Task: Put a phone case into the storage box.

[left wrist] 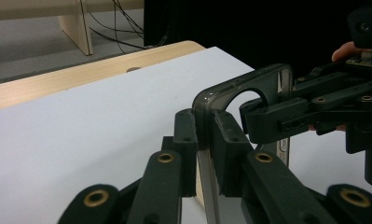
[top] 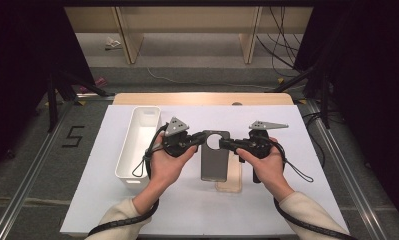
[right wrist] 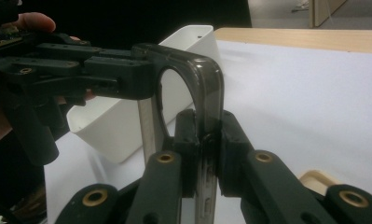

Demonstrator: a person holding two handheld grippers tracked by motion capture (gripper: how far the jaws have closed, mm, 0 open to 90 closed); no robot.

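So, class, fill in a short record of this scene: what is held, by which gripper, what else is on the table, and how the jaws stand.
held item: smoky grey phone case, lifted at its top end
left gripper: jaws shut on the case's top left edge
right gripper: jaws shut on the case's top right edge
beneath it: clear phone case flat on the white table sheet
left of hands: white bin, inside not visible

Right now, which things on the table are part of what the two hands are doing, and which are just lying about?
In use:
smoky grey translucent phone case
left gripper, clamped on it
right gripper, clamped on it

Lying about:
clear yellowish phone case
white oblong plastic bin
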